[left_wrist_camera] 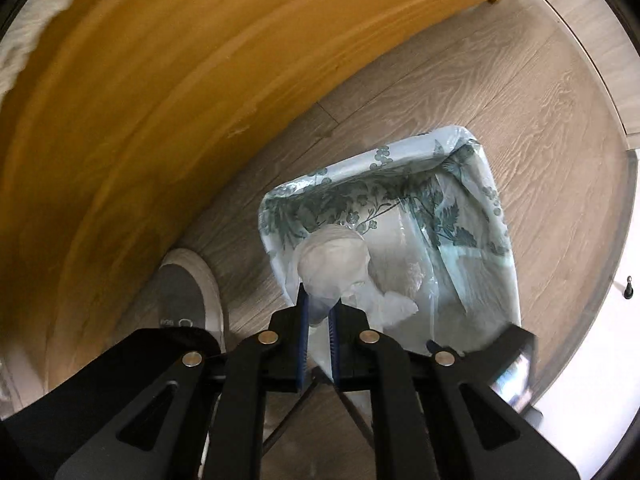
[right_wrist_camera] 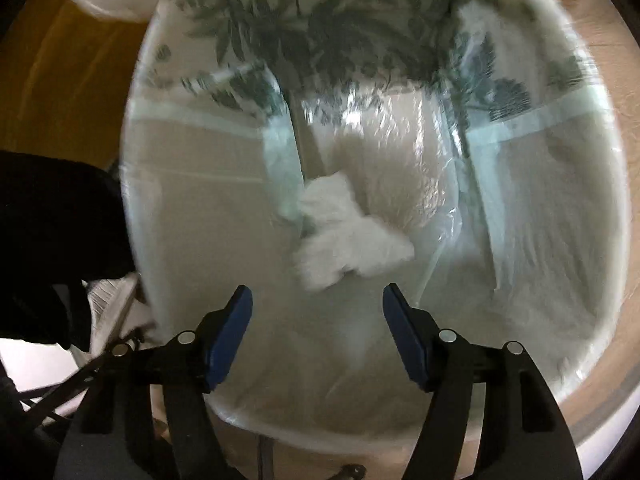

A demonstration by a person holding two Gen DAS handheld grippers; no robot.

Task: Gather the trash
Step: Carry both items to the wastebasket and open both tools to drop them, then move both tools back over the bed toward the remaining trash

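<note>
Over a lined bin (left_wrist_camera: 472, 216) on the wood floor, the drop-off step is half done. The right gripper (right_wrist_camera: 316, 300) hangs jaws apart, empty, above a crumpled tissue (right_wrist_camera: 352, 236) inside. The left gripper (left_wrist_camera: 318, 312), pointing down, clenches a white wad (left_wrist_camera: 332, 260); releasing it likely comes next.

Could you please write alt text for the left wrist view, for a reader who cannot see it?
The left gripper, pointing down, is shut on a crumpled white tissue wad above an open trash bin lined with a leaf-printed bag. More white tissue lies inside the bin, which stands on a wood-look floor beside a grey shoe.
</note>
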